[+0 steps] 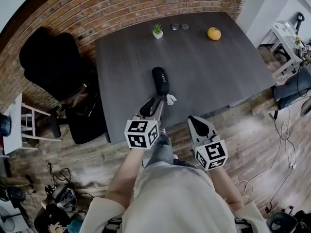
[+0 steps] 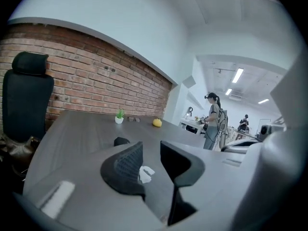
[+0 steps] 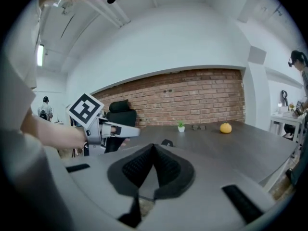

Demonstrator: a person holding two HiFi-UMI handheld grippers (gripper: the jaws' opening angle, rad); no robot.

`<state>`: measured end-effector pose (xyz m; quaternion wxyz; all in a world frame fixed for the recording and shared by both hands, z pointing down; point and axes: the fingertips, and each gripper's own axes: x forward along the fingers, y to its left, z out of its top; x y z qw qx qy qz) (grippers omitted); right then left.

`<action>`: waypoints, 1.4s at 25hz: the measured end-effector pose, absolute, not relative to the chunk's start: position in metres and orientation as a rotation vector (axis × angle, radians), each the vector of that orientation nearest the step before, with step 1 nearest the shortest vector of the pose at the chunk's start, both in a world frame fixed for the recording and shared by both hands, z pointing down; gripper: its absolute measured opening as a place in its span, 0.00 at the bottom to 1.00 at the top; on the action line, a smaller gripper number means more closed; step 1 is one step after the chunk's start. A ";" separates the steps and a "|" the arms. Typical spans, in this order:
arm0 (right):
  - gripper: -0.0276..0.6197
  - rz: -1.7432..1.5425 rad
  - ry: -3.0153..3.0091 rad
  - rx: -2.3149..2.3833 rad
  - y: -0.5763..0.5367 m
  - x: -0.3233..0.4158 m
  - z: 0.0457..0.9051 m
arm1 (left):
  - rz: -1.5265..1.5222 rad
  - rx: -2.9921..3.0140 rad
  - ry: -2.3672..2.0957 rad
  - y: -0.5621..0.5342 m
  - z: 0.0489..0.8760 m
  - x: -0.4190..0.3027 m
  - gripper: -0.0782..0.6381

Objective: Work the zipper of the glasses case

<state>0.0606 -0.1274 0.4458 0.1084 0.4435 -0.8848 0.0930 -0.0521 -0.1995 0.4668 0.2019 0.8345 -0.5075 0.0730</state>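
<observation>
The black glasses case [image 1: 160,80] lies zipped near the middle of the dark table [image 1: 218,72], its long side pointing away from me. In the left gripper view the glasses case [image 2: 121,141] shows small, beyond the jaws. A small white scrap [image 1: 171,99] lies just in front of it. My left gripper [image 1: 154,102] hovers over the table's front edge, short of the case. The left gripper [image 2: 150,150] has a narrow gap between its jaws, through which the white scrap [image 2: 144,173] shows untouched. My right gripper [image 1: 194,119] hangs off the table edge; this gripper [image 3: 154,148] is shut and empty.
At the far side of the table stand a small potted plant [image 1: 157,30], two small grey things [image 1: 180,26] and a yellow fruit [image 1: 214,33]. A black office chair [image 1: 53,62] stands at the left. Cables trail over the wooden floor [image 1: 272,154]. A person [image 2: 214,119] stands far off.
</observation>
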 end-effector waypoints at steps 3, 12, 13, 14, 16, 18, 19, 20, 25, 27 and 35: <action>0.05 0.245 -2.626 1.301 -0.108 0.061 0.439 | 0.162 2.312 -1.425 -0.168 0.460 -0.052 0.23; 0.05 0.164 -2.676 1.266 -0.059 0.063 0.427 | 0.059 2.312 -1.432 -0.100 0.443 -0.048 0.12; 0.05 0.157 -2.683 1.259 -0.055 0.062 0.426 | 0.051 2.310 -1.433 -0.094 0.442 -0.048 0.12; 0.05 0.154 -2.689 1.253 -0.050 0.062 0.427 | 0.046 2.310 -1.434 -0.089 0.442 -0.047 0.12; 0.05 0.157 -2.695 1.247 -0.042 0.062 0.429 | 0.045 2.314 -1.431 -0.079 0.443 -0.046 0.12; 0.05 0.158 -2.698 1.245 -0.037 0.062 0.432 | 0.049 2.325 -1.425 -0.072 0.444 -0.044 0.12; 0.05 0.156 -2.698 1.244 -0.035 0.061 0.433 | 0.050 2.329 -1.423 -0.070 0.445 -0.044 0.12; 0.05 0.153 -2.698 1.243 -0.034 0.061 0.433 | 0.050 2.329 -1.422 -0.067 0.445 -0.044 0.12; 0.05 0.157 -2.703 1.266 -0.036 0.063 0.428 | 0.033 2.322 -1.410 -0.063 0.443 -0.044 0.12; 0.05 0.163 -2.686 1.296 -0.038 0.068 0.427 | 0.033 2.325 -1.401 -0.062 0.443 -0.041 0.12; 0.05 0.185 -2.706 1.312 -0.040 0.073 0.422 | 0.038 2.331 -1.372 -0.064 0.443 -0.036 0.12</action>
